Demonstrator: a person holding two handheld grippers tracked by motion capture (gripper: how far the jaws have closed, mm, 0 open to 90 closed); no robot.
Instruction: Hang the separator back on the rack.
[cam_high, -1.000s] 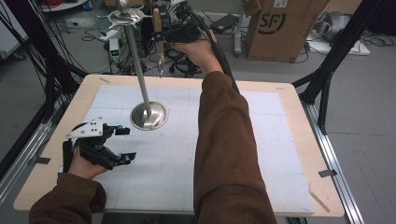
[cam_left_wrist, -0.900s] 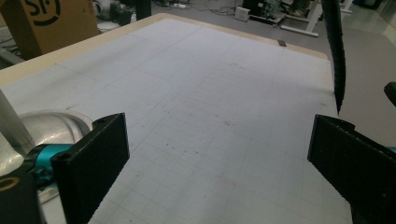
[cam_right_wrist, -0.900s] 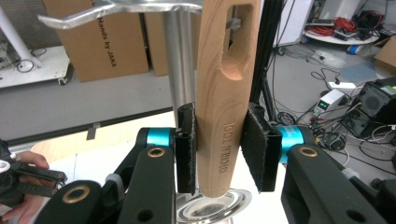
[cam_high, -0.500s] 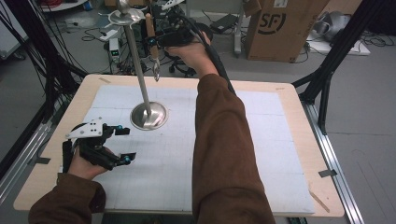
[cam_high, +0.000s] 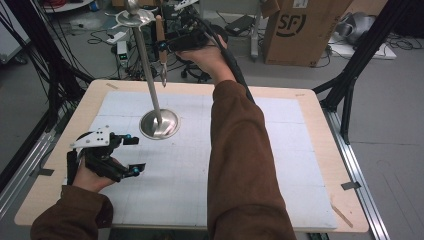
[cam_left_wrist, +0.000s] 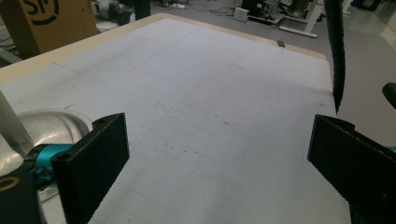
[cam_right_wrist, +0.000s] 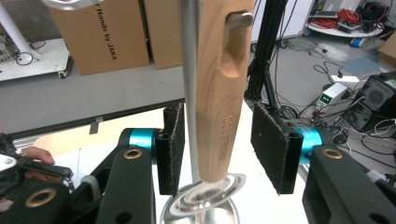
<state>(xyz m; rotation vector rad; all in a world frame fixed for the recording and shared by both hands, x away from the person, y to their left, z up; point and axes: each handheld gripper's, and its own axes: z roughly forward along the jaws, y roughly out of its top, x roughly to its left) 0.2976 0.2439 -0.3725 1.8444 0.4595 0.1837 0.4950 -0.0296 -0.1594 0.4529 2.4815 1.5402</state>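
Hanging wooden-handled tool (cam_right_wrist: 223, 93) between right gripper (cam_right_wrist: 224, 149) jaws | untouched (just opening)

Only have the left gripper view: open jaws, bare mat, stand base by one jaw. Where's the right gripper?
Observer: High view has the right gripper raised at the top of the stand, around a wooden handle.
Operator: Clamped on it?
Observer: No. In the right gripper view the pads stand clear of the handle on both sides; the jaws have just been opening.
Operator: So what holds the handle up?
Observer: A metal peg passes through the hole near its top, so it seems to hang from that.
Operator: Which way does the tool end face?
Observer: Its metal tip points down, beside the pole and above the table.
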